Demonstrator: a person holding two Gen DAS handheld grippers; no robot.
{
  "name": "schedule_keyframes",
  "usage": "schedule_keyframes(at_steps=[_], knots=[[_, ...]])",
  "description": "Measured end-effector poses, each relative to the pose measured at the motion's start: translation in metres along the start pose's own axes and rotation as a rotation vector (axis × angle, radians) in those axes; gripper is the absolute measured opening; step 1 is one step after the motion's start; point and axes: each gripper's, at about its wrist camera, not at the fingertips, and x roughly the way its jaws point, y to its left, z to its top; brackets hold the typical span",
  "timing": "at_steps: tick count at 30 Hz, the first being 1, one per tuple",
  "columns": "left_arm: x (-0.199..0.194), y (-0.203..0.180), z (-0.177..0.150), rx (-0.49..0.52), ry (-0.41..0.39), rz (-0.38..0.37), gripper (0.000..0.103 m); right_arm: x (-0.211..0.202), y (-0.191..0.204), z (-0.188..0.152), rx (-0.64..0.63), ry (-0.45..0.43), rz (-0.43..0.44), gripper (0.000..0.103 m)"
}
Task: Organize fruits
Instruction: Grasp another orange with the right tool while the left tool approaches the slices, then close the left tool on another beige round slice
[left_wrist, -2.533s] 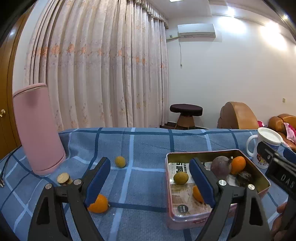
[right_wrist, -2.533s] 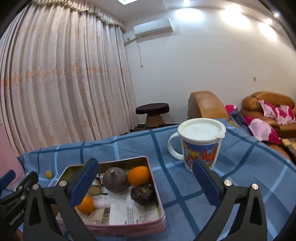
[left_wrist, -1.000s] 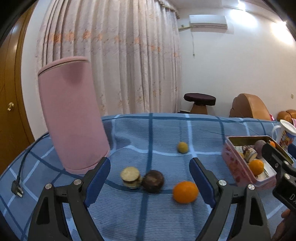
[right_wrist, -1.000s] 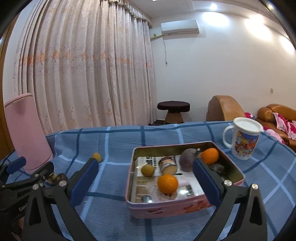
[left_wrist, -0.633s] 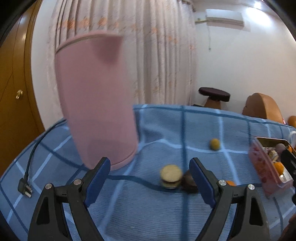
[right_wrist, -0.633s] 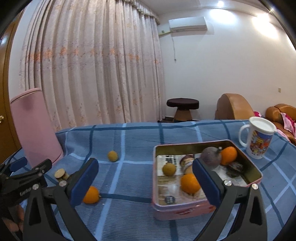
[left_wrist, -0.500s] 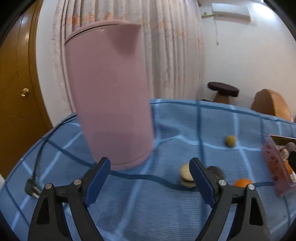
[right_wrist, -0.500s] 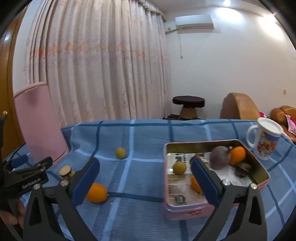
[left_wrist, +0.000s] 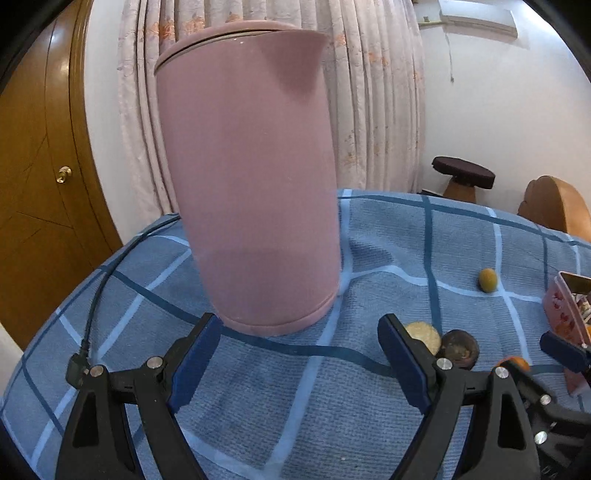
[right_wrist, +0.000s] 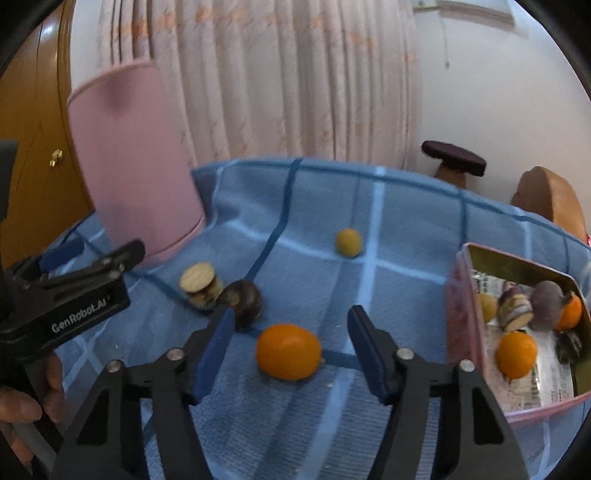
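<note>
Blue cloth (right_wrist: 406, 280); orange (right_wrist: 288, 351) between closing jaws.

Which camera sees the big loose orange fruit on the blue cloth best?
The right wrist view. There the orange fruit lies whole and unhidden, between the closing right gripper's blue fingers, which don't touch it yet. In the left wrist view, only a sliver of the orange fruit peeks out behind black gripper parts.

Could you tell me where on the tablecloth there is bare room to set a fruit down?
Bare cloth lies between the small yellow fruit and the pink tin, and in front of the pink jug, beside its black cord. It is crowded around the cut slice, dark fruit and orange, where the right gripper is closing.
</note>
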Motion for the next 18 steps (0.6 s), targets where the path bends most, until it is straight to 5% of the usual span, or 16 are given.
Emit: schedule_keyframes(at_steps=[10,11,18], knots=[[0.004,0.002,0.002,0.004,0.023,-0.001,0.088,0.027,0.001,-0.003,-0.005,0.148,-0.01,0.05],[0.005,0.001,0.002,0.009,0.027,-0.005,0.088,0.026,-0.001,-0.003,0.001,0.145,-0.015,0.044],[0.005,-0.005,0.002,0.033,0.029,-0.083,0.088,-0.004,-0.014,-0.004,0.072,0.002,-0.045,0.043]])
